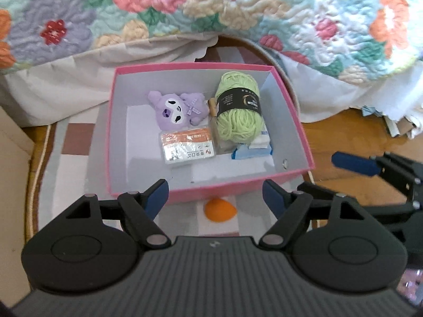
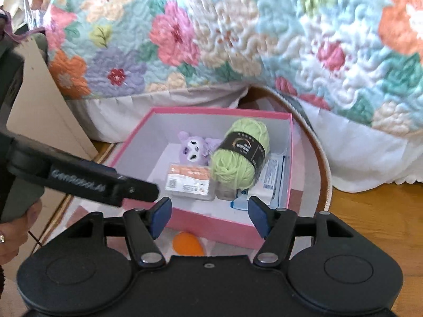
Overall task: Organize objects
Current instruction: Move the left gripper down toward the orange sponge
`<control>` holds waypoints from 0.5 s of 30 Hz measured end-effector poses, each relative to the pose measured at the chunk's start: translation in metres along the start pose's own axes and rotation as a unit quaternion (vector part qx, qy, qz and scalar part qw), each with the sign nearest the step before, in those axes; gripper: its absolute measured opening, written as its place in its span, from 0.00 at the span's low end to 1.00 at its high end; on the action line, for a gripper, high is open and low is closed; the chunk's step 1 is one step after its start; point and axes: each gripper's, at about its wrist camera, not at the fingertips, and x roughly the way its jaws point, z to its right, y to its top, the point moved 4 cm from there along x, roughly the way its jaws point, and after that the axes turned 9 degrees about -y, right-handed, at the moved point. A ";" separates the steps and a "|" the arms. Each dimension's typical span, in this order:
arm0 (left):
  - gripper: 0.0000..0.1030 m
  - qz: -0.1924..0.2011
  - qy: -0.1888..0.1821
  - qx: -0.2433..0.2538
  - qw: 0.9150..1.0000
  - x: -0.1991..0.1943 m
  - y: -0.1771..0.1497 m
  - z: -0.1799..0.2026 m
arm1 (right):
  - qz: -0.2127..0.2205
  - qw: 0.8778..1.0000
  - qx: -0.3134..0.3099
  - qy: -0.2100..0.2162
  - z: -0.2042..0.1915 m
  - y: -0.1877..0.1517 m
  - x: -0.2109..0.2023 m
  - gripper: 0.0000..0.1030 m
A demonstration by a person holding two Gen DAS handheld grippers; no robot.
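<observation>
- Your left gripper has its two blue-padded fingers spread wide with nothing between them, hanging just short of the near wall of the box.
- Your right gripper is spread just as wide and also empty, above the same near wall; in the left view it shows only as a dark shape at the right edge.
- There is one pink box, open at the top and white inside, sitting on a checked mat.
- Inside it you have one purple plush toy lying toward the back, beside one ball of green yarn with a black band around it.
- One clear packet with an orange label lies flat in front of the toy, touching the yarn's side.
- Blue-and-white packets are tucked under and beside the yarn; how many, you cannot tell.
- One orange egg-shaped thing lies on the mat outside the box, just beside its near wall, between your left fingers in that view.
- One flowered quilt hangs behind the box.
</observation>
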 end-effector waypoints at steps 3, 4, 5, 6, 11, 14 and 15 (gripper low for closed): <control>0.77 0.007 0.006 0.010 1.000 -0.028 -0.006 0.000 | 0.008 1.000 -0.010 -0.006 -0.008 0.005 -0.023 0.74; 0.78 0.008 0.007 0.012 1.000 -0.035 -0.008 -0.001 | 0.011 1.000 -0.014 -0.006 -0.011 0.006 -0.031 0.75; 0.79 0.009 0.008 0.015 1.000 -0.043 -0.011 -0.001 | 0.014 1.000 -0.020 -0.004 -0.015 0.007 -0.039 0.77; 0.79 0.009 0.008 0.017 1.000 -0.049 -0.014 -0.002 | 0.016 1.000 -0.025 0.000 -0.020 0.008 -0.047 0.78; 0.83 0.016 0.006 0.022 1.000 -0.068 -0.034 -0.008 | 0.017 0.998 -0.054 0.016 -0.040 0.002 -0.073 0.86; 0.90 0.034 0.008 0.007 0.999 -0.073 -0.049 -0.014 | 0.011 0.997 -0.068 0.025 -0.050 -0.008 -0.080 0.86; 0.90 0.035 0.006 0.005 0.999 -0.073 -0.054 -0.016 | 0.008 0.997 -0.072 0.030 -0.053 -0.013 -0.081 0.86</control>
